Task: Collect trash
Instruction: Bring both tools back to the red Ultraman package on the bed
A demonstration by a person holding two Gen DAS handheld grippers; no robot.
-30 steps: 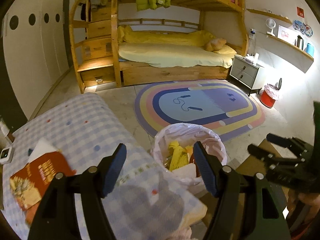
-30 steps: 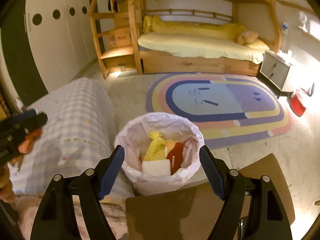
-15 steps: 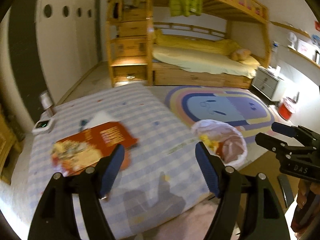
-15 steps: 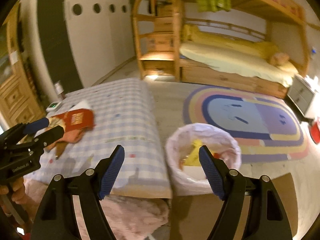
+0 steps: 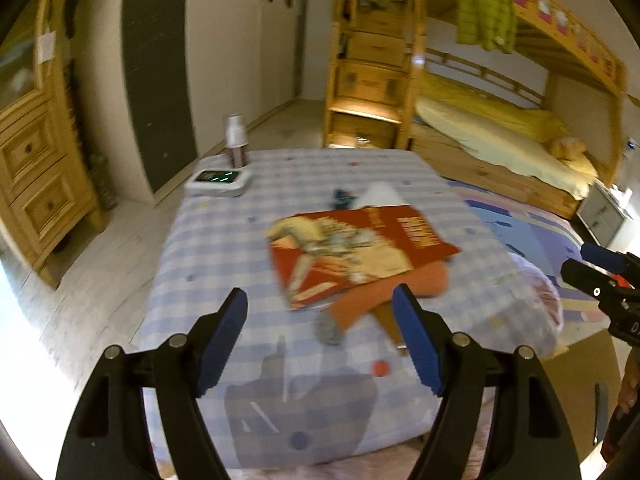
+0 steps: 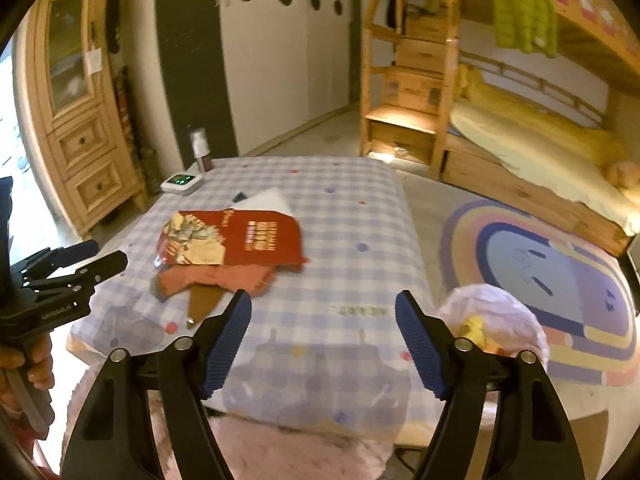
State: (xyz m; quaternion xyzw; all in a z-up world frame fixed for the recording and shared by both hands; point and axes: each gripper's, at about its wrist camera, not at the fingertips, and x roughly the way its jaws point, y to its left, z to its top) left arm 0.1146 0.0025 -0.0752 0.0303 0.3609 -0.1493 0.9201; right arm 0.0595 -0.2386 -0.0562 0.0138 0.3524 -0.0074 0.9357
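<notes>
A red printed paper bag lies on the checked table cloth, over orange and brown scraps and a white sheet. The bag also shows in the right wrist view. My left gripper is open and empty, just short of the scraps. My right gripper is open and empty over the table's near edge. The bin with a white liner stands right of the table, with yellow trash inside.
A white device with green lights and a small bottle stand at the table's far left corner. A wooden cabinet is on the left, a bunk bed and a striped rug on the right.
Both grippers have swung left from the bin to the table. The red bag and scraps now lie ahead of the left gripper. Both grippers stay open.
</notes>
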